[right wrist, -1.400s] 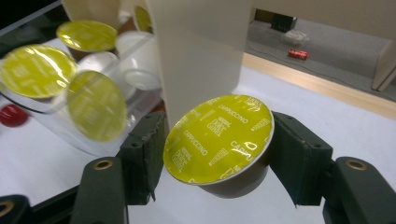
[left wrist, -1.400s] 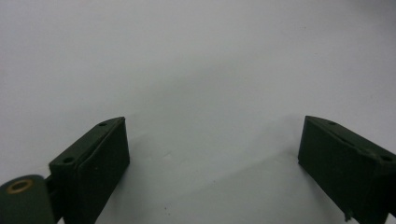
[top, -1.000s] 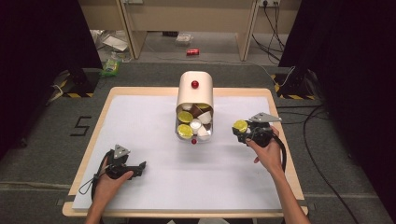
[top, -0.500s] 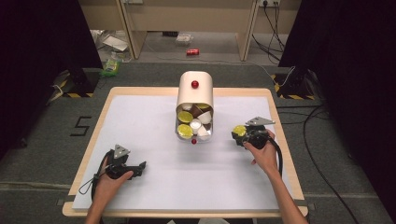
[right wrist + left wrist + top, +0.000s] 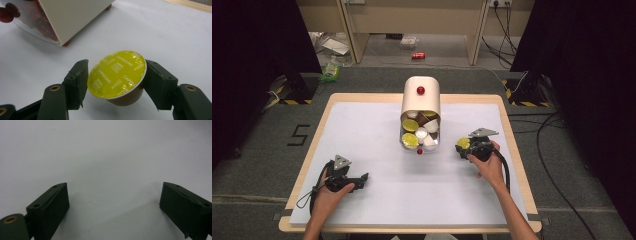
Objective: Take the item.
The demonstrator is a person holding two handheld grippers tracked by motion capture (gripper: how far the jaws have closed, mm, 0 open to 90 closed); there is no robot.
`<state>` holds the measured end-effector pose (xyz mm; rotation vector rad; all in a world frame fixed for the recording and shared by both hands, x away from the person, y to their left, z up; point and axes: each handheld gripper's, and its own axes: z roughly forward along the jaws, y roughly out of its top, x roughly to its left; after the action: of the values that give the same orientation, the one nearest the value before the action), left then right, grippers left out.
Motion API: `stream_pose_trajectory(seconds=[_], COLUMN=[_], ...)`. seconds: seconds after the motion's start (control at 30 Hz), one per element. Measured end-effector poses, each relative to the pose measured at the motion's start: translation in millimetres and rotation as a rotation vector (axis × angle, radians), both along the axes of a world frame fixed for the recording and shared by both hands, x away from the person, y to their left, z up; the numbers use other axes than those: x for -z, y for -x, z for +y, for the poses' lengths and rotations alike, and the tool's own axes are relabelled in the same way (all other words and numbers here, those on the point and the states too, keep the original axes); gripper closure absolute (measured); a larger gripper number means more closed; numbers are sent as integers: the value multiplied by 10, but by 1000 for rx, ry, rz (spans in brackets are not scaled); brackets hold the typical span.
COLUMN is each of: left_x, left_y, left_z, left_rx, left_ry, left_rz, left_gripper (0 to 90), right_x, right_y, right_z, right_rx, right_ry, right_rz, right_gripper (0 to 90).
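Note:
A cream capsule dispenser (image 5: 420, 102) with a red knob stands at the table's middle back, its clear front full of coffee capsules (image 5: 419, 132). To its right, my right gripper (image 5: 463, 145) is shut on a yellow-lidded brown capsule (image 5: 117, 75), held low over the white mat; both pads (image 5: 79, 80) press its sides. The capsule (image 5: 463, 143) sits tilted in the grip. The dispenser's corner (image 5: 72, 17) rises just beyond it. At the front left my left gripper (image 5: 361, 178) rests on the mat, open, with bare mat between its fingers (image 5: 51, 205).
A white mat (image 5: 377, 200) covers the wooden table (image 5: 512, 130). Cables (image 5: 557, 150) run over the dark floor on the right. A red can (image 5: 418, 55) and litter lie on the floor beyond the table.
My right gripper has come down toward the mat and slightly nearer to me with the capsule in it. The left gripper has stayed put.

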<state>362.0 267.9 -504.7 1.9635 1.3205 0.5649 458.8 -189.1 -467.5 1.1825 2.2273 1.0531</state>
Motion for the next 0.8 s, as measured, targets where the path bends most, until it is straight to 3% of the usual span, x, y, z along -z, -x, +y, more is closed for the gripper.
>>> stream_pose_trajectory(seconds=[0.8], left_x=[0], left_y=[0], left_z=[0], left_rx=[0], left_ry=[0], left_rz=[0], left_gripper=[82], right_x=[113], right_y=[-37], right_z=[107], right_rx=[-23], right_ry=[-1], right_rz=[40], right_gripper=[380])
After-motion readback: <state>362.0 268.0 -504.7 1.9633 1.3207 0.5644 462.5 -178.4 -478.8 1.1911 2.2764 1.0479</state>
